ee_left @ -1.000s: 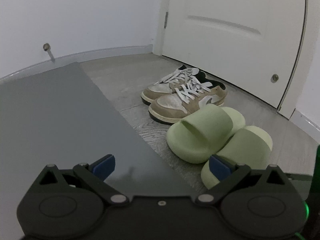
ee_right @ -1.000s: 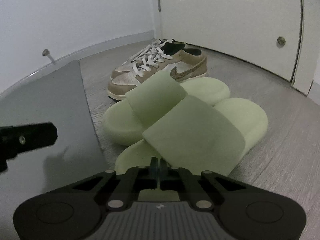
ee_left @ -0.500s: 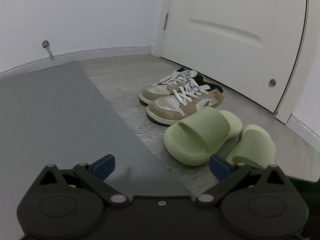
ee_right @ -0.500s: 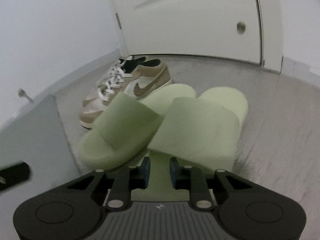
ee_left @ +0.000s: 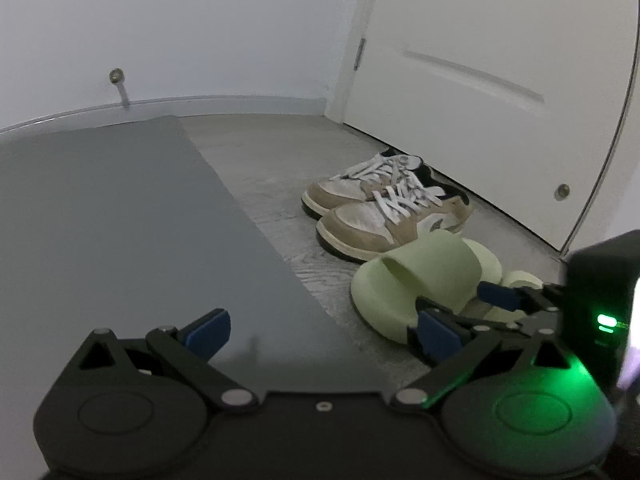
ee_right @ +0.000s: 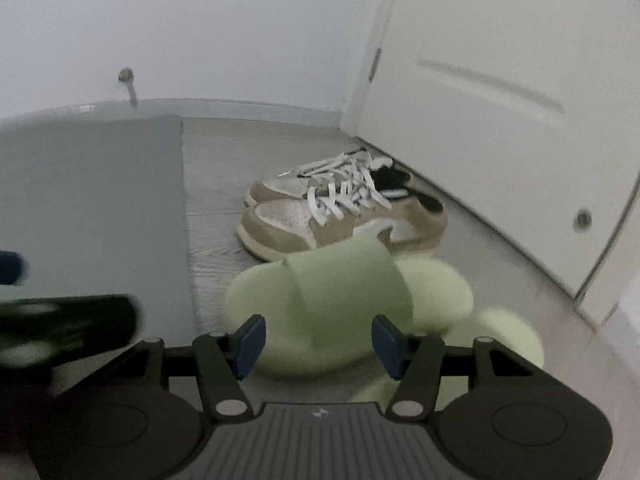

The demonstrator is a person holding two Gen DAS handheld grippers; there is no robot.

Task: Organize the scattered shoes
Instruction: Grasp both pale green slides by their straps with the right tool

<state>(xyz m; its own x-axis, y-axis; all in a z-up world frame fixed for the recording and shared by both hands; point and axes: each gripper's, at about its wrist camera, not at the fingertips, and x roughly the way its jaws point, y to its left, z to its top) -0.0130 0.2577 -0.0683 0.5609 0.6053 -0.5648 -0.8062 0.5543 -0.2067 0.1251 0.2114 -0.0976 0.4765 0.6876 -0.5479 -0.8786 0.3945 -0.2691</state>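
Two green slippers [ee_right: 348, 312] down on the grey wood floor [ee_left: 280, 168], side by side, toes toward the grey mat [ee_left: 100, 220]. Nearer slipper [ee_left: 424, 284] plain to see; the other one [ee_left: 520, 280] mostly hidden behind the right gripper [ee_left: 472, 312]. Just behind them, a pair of tan and white sneakers [ee_left: 384, 216] with white laces, close to the white door [ee_left: 500, 80]. Sneakers set neatly together, touching the nearer slipper or very nearly so.

Right gripper [ee_right: 318, 346] with its blue pads [ee_right: 250, 344] about halfway apart, just opened. Nothing pinched between them. Green slipper strap right in front, in the gap, maybe not touched at all, though too blurry to be sure.

Left gripper [ee_left: 320, 332] low over the edge of the mat, pads [ee_left: 208, 332] spread wide, holding nothing. Right pad of it near the slippers, close to the other gripper. Green light glowing on the right gripper's body [ee_left: 606, 322].
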